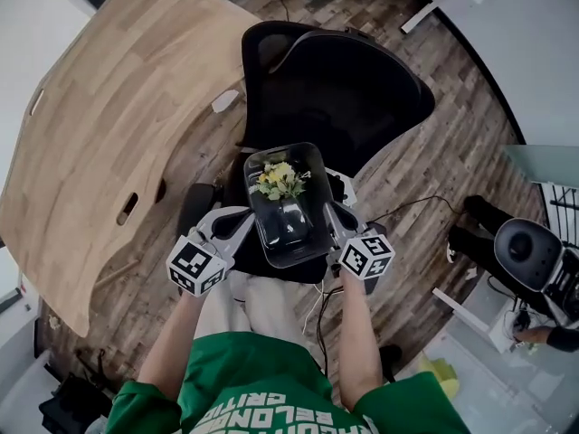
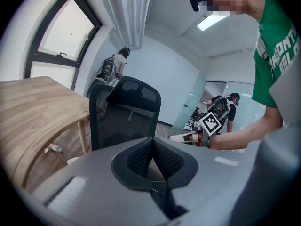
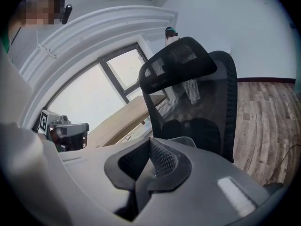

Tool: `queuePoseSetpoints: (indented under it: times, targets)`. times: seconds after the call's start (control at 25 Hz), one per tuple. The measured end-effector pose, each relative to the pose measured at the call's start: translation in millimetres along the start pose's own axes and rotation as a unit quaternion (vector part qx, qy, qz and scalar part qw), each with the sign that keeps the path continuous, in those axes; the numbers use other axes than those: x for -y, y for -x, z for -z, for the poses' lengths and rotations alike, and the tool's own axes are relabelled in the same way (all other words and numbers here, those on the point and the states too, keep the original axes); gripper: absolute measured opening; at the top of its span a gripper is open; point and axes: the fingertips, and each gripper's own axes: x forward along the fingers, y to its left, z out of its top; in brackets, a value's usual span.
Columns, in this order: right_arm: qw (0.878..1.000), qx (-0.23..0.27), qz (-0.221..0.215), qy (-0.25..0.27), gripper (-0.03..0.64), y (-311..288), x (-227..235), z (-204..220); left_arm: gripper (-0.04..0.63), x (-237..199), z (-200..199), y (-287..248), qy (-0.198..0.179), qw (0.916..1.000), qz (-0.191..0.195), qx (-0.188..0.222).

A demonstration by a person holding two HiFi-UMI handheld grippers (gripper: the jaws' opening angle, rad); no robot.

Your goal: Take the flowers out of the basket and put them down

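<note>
**Position.** The grey basket [image 1: 312, 240] hangs between the two grippers, over the near edge of the black office chair [image 1: 353, 89]. The flowers [image 1: 280, 181], a small yellow-and-green bunch, lie inside the basket at its far end. None has been taken out.

**Grippers.** The left gripper [image 1: 244, 219] meets the basket's left wall and the right gripper [image 1: 333, 213] meets its right wall. In each gripper view the jaws are fully together. I judge that each pinches the thin wall at the rim, so the basket is carried on two narrow grips.

**Risks noted.**
- Both grippers are occupied, so neither can reach the flowers. The basket must be set down first. If I release one side before it is supported, it will swing on the other grip and tip out its load.
- The grips are on smooth, thin plastic. Uneven lowering of the two hands would twist the wall between the pads and could let it slip.
- The flowers sit far of the grip line, so any tilt is likely to go that way, sliding the bunch against the far wall or over it.
- The chair seat is contoured and may swivel or roll, so a basket placed near its edge could slide off towards the floor.
</note>
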Motion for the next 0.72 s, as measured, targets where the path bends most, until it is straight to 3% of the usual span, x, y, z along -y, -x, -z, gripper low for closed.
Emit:
queuePoseSetpoints:
  times: [0.56, 0.64, 0.72]
  targets:
    - [0.997, -0.069, 0.001, 0.025, 0.008, -97.8, 54.1, 56.6, 0.017, -21.3, 47.1, -23.1, 0.035, 0.9994, -0.004, 0.005]
    - [0.997, -0.077, -0.003, 0.023, 0.058, -109.4, 59.8, 63.5, 0.017, -24.8, 56.1, -24.7, 0.041, 0.9991, -0.006, 0.004]
    - [0.996, -0.086, -0.006, 0.017, 0.061, -121.8, 64.9, 71.7, 0.015, -29.4, 65.5, -26.1, 0.047, 0.9988, -0.008, 0.005]
